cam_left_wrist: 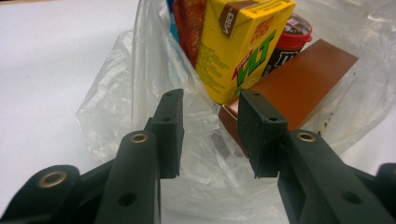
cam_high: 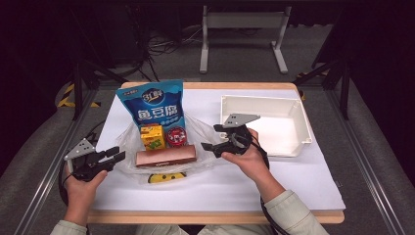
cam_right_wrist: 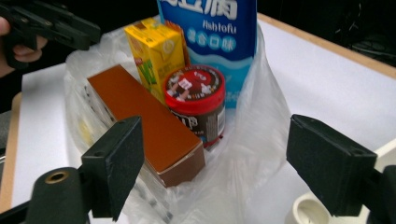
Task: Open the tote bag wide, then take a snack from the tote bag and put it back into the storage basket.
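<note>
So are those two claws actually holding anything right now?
No. The left claw and right claw both stand open beside the plastic bag, gripping nothing.

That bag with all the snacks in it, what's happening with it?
A person holds a gripper in each hand on either side of the plastic bag. The left gripper and right gripper are both open and hold nothing. In the bag sit a brown box, a yellow carton, a red-lidded tub and a blue pouch. A white tray waits beside it.
</note>
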{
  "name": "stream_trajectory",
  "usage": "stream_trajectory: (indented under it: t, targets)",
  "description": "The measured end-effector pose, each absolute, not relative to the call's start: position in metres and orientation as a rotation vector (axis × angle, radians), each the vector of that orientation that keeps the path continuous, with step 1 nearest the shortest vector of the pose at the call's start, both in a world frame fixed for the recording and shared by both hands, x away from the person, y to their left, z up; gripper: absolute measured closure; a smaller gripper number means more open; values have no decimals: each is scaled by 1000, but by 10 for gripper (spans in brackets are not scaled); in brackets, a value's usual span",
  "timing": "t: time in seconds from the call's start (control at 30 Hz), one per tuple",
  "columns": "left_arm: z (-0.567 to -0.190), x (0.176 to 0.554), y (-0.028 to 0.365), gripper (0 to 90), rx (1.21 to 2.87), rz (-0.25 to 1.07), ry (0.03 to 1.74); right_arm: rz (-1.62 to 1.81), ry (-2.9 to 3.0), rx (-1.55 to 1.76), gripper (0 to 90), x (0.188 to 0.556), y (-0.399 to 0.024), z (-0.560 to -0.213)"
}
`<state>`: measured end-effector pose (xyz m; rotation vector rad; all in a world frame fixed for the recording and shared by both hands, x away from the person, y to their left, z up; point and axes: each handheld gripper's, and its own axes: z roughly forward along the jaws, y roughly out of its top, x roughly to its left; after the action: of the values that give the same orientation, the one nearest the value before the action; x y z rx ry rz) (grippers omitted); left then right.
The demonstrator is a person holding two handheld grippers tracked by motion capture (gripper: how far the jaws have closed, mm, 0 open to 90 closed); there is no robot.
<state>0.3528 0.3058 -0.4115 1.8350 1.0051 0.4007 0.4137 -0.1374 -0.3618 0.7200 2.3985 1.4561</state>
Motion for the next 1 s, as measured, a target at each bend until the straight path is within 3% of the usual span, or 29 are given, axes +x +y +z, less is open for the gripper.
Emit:
stream_trajectory:
  t: [0.37,1.0]
  targets:
    - [-404,346,307,582,1795,417,974,1467,2434,598,278,414,-131,-336]
    - [-402,339,315,557,1730,473,969,1471,2539,452,305,420,-102,-316]
